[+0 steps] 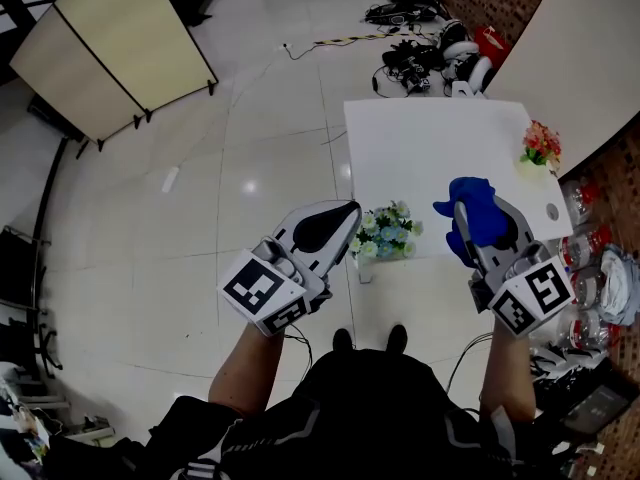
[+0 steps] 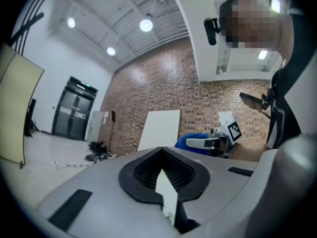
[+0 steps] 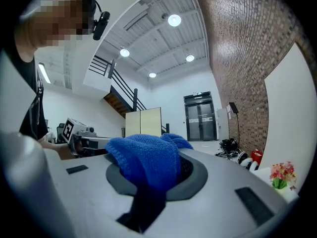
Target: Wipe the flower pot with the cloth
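At the far left a beige folding screen [image 1: 110,48] stands on the shiny floor. Nearer, the left claw [image 1: 350,213] is held level by the near left corner of the white desk [image 1: 430,148]. This claw is clenched. In the left gripper view only a thin white strip shows in the slit between its jaws, and I cannot tell what the strip is.

Just beside the tip of the left claw is the flower pot [image 1: 362,268], small and white, with pale blue and white flowers [image 1: 388,230]. It is at the near left corner of the desk. I cannot tell whether it stands on the desk or whether the claw touches it.

Further right, the right claw [image 1: 463,211] is also level. It is grasping the blue knitted cloth [image 1: 480,200], which bulges out over the jaws. The cloth and the flower pot are apart. At the far right edge of the desk is a red bunch [image 1: 541,145] of flowers.
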The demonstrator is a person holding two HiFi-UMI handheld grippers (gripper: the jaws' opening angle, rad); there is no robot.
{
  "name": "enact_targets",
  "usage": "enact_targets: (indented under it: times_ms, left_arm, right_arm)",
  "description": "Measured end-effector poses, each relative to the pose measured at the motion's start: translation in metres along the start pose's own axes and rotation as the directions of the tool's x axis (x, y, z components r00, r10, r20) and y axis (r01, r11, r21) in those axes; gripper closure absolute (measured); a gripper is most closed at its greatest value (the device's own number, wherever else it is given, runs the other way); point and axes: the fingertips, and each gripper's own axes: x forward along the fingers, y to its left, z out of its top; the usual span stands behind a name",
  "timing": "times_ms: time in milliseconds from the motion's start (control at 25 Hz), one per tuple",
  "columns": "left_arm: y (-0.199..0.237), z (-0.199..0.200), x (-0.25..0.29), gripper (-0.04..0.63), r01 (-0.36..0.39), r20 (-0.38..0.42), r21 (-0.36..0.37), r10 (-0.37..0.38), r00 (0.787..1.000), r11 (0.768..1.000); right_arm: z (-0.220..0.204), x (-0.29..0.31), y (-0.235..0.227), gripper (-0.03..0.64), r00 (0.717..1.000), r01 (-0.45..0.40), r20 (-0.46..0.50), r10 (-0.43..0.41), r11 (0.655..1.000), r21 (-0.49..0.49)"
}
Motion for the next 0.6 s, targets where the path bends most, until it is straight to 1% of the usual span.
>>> enact_targets:
  times_ms: [120,320,480,600]
  left_arm:
    - [0.001,-0.004,-0.013,0.591,0.034,-0.004,-0.053,-0.034,0.999,0.998]
    - [0.012,-0.013,-0.021,0.591,0.089,0.006,-0.069,-0.089,0.996,0.994]
    - [0.004,-0.023,-0.018,0.591,0.072,-0.022,-0.073,-0.074,0.997,0.995]
    - [-0.02,-0.012,-0.023,0.591,0.078,0.006,-0.099,-0.078,0.997,0.992]
  right_arm:
    - [0.0,-0.003,0.012,0.541,1.0,0.023,-0.01,-0.023,1.0,0.006]
    - [-0.008,0.0,0.026,0.541,0.997,0.064,-0.032,-0.064,0.998,0.004]
    - [-0.018,-0.022,0.026,0.541,0.996,0.082,-0.047,-0.081,0.997,0.012]
    - [-0.012,-0.047,0.029,0.541,0.997,0.071,-0.027,-0.07,0.997,0.011]
